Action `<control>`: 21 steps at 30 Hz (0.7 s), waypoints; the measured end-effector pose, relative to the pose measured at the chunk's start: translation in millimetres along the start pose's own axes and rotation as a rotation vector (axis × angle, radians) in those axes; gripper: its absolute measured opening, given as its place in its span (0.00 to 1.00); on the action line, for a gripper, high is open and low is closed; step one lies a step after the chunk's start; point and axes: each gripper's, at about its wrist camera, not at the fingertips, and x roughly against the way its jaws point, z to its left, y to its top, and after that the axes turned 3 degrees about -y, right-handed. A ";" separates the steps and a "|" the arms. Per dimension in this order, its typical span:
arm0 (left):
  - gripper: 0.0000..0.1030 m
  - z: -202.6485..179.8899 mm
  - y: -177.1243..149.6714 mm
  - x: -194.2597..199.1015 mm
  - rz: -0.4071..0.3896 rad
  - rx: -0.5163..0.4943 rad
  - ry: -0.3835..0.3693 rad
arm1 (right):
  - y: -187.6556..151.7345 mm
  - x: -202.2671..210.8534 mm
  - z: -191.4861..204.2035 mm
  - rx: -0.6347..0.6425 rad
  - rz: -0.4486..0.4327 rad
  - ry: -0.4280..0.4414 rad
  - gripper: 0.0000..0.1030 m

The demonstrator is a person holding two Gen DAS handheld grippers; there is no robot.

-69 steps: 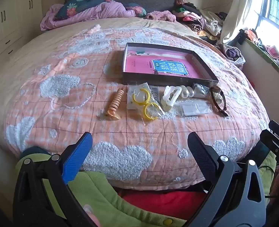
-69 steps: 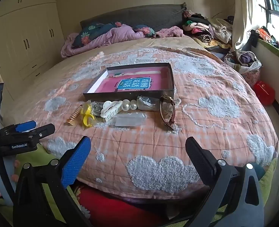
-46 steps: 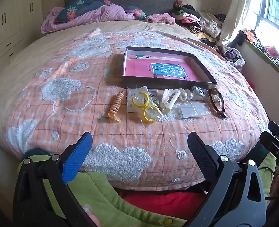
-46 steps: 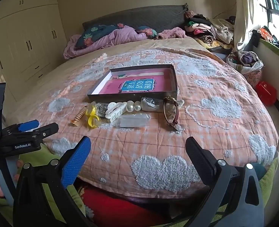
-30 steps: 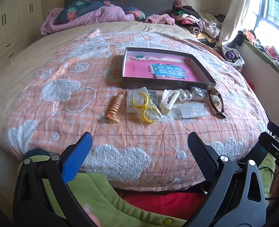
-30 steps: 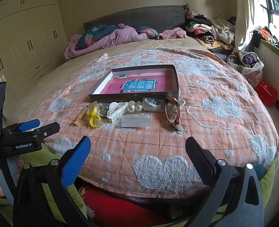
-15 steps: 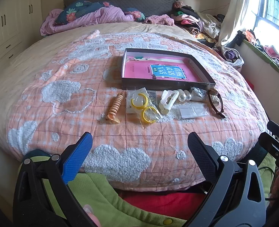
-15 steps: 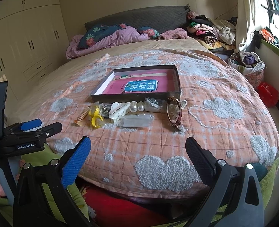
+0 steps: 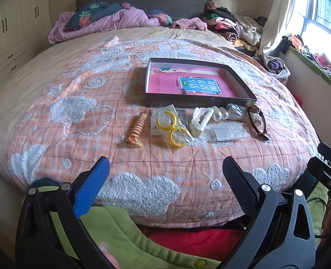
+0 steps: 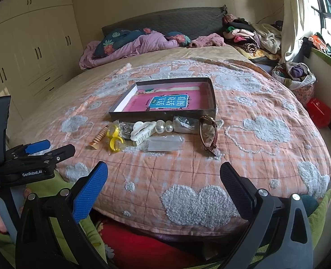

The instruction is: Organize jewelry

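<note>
A row of jewelry lies on the bed in front of a shallow dark box [image 9: 241, 87] [image 10: 165, 113] with a pink book inside: an orange spiral hair clip [image 9: 138, 127] [image 10: 97, 138], bagged yellow hoops [image 9: 171, 126] [image 10: 114, 137], a white claw clip [image 9: 200, 119] [image 10: 143, 131], pearls [image 9: 219, 114] [image 10: 164, 126], small clear bags [image 9: 230, 132] [image 10: 164, 144] and a brown watch [image 9: 257, 121] [image 10: 208, 132]. My left gripper [image 9: 165, 177] and right gripper [image 10: 164, 176] are both open and empty, held low at the bed's near edge, well short of the items.
The bed carries an orange quilt with grey clouds [image 9: 143, 190], a purple duvet and pillows [image 9: 102, 22] at the head, and piled clothes [image 10: 248, 35] at the far right. Wardrobes [image 10: 30, 51] line the left wall. A red bag [image 10: 318, 112] sits on the floor right.
Both grippers have drifted slightly, shifting the view a little; the items and box lie where they were. Both grippers stay open.
</note>
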 end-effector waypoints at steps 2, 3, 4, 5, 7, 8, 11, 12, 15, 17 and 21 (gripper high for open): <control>0.92 0.0 -0.5 -0.2 -0.002 -0.001 0.000 | 0.7 -0.1 1.0 0.001 0.001 -0.001 0.96; 0.92 0.6 -0.8 -1.1 -0.002 -0.001 0.000 | 0.0 0.1 -0.5 0.000 -0.001 -0.001 0.96; 0.92 0.6 0.2 -0.6 -0.001 0.000 0.001 | 0.4 0.0 0.1 0.000 -0.001 0.000 0.96; 0.92 1.2 1.5 -0.2 0.000 0.001 0.002 | -0.2 0.0 -1.4 -0.001 -0.001 -0.001 0.96; 0.92 2.9 3.9 0.1 0.000 0.001 0.003 | 0.5 -0.1 -0.5 0.000 0.000 0.000 0.96; 0.92 3.8 4.7 0.2 0.001 0.001 0.004 | 0.0 -0.1 -1.8 0.000 -0.001 -0.003 0.96; 0.92 5.3 5.8 0.1 -0.001 0.001 0.003 | 1.4 -1.6 1.7 0.002 0.000 0.000 0.96; 0.92 5.7 6.1 0.1 -0.001 0.001 0.004 | 2.4 -4.0 2.1 0.004 0.002 0.002 0.96; 0.92 6.8 5.3 -1.4 0.000 0.001 0.007 | 6.2 -6.1 0.9 0.001 0.003 0.003 0.96; 0.92 9.4 5.7 -3.8 -0.001 0.003 0.007 | 8.8 -8.0 -1.1 -0.001 0.007 0.005 0.96; 0.92 17.1 8.0 -12.6 0.003 0.015 0.016 | 13.2 -13.1 -6.0 0.003 0.008 0.002 0.96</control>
